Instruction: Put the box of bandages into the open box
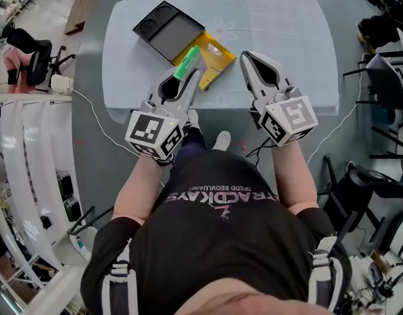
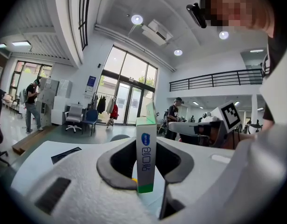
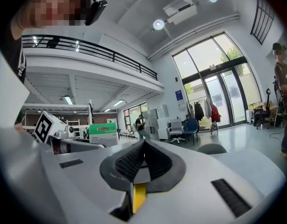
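Your left gripper (image 1: 190,79) is clamped on the green-and-white bandage box (image 1: 186,62), held upright over the table (image 1: 280,31) at the near edge of the yellow open box (image 1: 218,58). Your right gripper (image 1: 249,59) is clenched and empty, just beside it.

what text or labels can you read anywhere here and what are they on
"TRACKDAYS", probably: white print, seen upside down, on the person's black T-shirt; the smaller line by it is too small to read.
Green and white bandage box: blue logo and blue characters on its narrow side, not legible.
Blue wall sign by the glass doors: too small.
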`<state>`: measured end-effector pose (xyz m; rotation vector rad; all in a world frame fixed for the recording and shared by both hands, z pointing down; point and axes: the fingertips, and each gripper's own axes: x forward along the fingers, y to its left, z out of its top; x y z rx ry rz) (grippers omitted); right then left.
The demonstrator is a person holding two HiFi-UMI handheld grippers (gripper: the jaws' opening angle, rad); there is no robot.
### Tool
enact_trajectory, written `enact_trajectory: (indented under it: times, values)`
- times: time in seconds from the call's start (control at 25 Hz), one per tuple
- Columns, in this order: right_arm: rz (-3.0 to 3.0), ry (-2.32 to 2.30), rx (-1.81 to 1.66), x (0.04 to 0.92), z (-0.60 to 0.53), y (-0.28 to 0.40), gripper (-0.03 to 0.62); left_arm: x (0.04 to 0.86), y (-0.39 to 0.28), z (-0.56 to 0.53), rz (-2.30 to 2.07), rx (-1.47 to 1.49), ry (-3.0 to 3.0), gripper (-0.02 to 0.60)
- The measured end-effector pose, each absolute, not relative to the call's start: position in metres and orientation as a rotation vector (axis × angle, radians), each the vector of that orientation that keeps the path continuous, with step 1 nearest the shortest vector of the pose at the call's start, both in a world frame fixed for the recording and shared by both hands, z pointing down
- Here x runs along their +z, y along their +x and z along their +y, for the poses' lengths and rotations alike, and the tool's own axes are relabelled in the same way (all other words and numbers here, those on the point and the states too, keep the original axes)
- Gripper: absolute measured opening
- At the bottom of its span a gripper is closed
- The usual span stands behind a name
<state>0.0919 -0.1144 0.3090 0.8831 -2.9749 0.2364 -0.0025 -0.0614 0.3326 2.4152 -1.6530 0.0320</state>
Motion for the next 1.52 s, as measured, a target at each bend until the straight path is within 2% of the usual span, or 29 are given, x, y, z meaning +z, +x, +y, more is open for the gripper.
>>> enact_trajectory:
  times: [0.6, 1.52]
  values:
    - [-2.857, 1.007, 0.353, 0.352, -0.170, 0.060, 0.011, 0.382, -0.028, -0.126, -1.457, 0.079, 2.406, 0.101]
    - [-2.588, 1.134, 0.624, 0.464, -0.232, 0.032, 0.011, 0.543, -0.040, -0.197, -1.127, 0.266, 2.179, 0.101]
